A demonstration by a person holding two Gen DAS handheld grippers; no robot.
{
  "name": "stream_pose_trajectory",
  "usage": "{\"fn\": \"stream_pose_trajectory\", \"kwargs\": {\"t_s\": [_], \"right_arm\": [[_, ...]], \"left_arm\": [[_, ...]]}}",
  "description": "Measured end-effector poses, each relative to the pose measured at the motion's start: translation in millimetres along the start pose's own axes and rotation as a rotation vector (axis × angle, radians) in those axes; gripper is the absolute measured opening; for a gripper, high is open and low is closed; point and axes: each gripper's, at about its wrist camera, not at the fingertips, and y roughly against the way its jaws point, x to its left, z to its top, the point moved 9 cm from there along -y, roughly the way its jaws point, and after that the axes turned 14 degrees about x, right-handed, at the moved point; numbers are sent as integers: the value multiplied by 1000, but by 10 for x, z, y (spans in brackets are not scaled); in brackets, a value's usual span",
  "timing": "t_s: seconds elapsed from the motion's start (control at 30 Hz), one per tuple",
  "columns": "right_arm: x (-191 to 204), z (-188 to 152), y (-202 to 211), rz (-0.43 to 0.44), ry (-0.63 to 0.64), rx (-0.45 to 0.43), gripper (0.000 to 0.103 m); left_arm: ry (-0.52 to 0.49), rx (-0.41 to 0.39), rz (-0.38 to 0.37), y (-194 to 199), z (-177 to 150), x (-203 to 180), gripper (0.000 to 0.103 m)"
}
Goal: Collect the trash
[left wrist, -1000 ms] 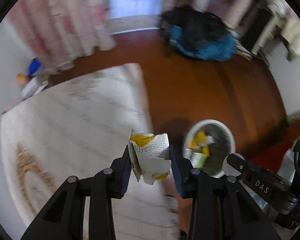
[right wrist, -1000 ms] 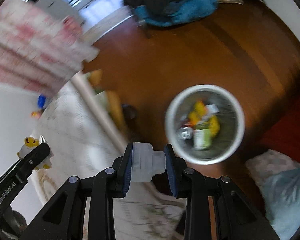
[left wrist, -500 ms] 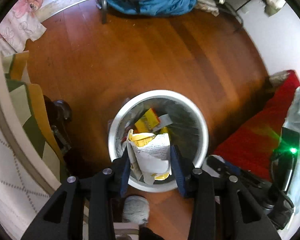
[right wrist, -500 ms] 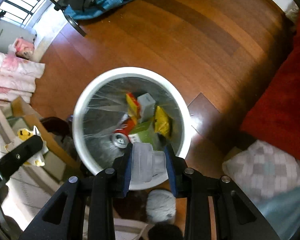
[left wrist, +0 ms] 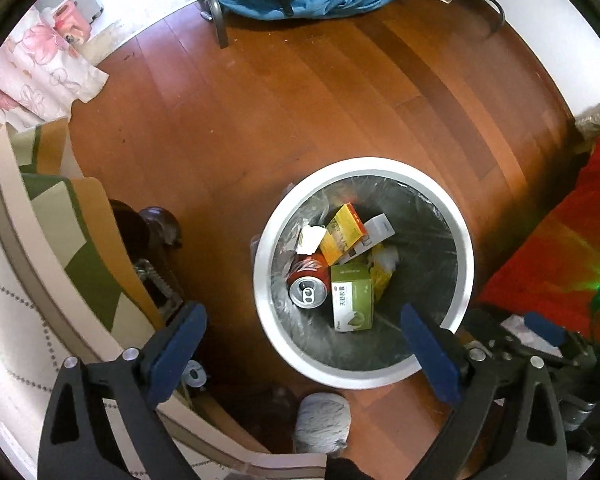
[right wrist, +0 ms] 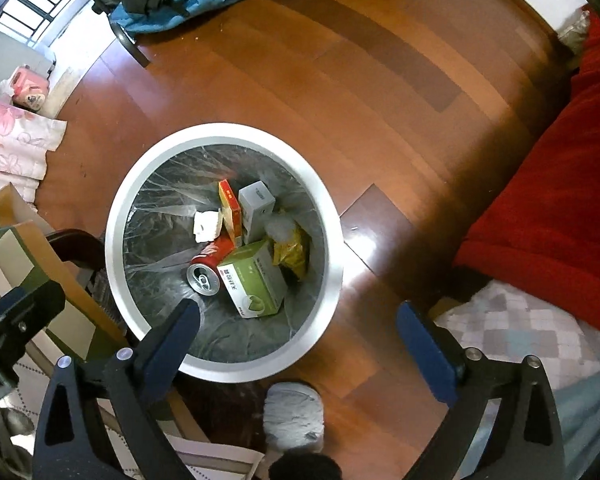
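Left gripper (left wrist: 302, 354) and right gripper (right wrist: 298, 344): jaws spread wide, empty, above round white plastic-lined bin (left wrist: 462, 240). Collected trash inside: red drink can (left wrist: 308, 280), green carton (left wrist: 352, 296). Risk: striking bin rim if lowered. Left: cushioned furniture edge (left wrist: 80, 232) close. Far: bare brown wooden floor (left wrist: 300, 92), open room.

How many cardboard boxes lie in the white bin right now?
3: a green cardboard box nearest the grippers, a grey-white box toward the far wall, an orange-yellow box beside it. Others may lie beneath.
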Motion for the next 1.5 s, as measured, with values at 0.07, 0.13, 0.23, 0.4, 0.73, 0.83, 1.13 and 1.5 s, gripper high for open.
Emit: {"fn": "stream_pose_trajectory", "kwargs": {"t_s": [0.07,0.13,0.23,0.4,0.73,0.83,1.13,1.5], "right_arm": [[-10,-46,127,-9,0,-12,100],[-8,-113,270,-10,1,-22,100],[18,-242,515,0,-4,-32,100],[65,-500,1074,24,0,-62,100],[269,-1166,2743,109,75,-137,100],[337,-1381,3234,150,113,-158,100],[340,-1884,4232,293,157,-166,100],[224,-2180,4788,296,191,-184,101]], "left_arm": [[4,-4,9,73,-41,8,100],[5,-13,20,179,-103,37,100],[7,-25,30,415,-209,87,100],[3,-49,44,908,-396,141,100],[-42,-131,-1,2360,-842,-18,100],[-57,-155,-31,2782,-977,-84,100],[-103,-178,-138,3592,-1343,-229,100],[-119,-216,-173,4034,-1547,-227,100]]}}
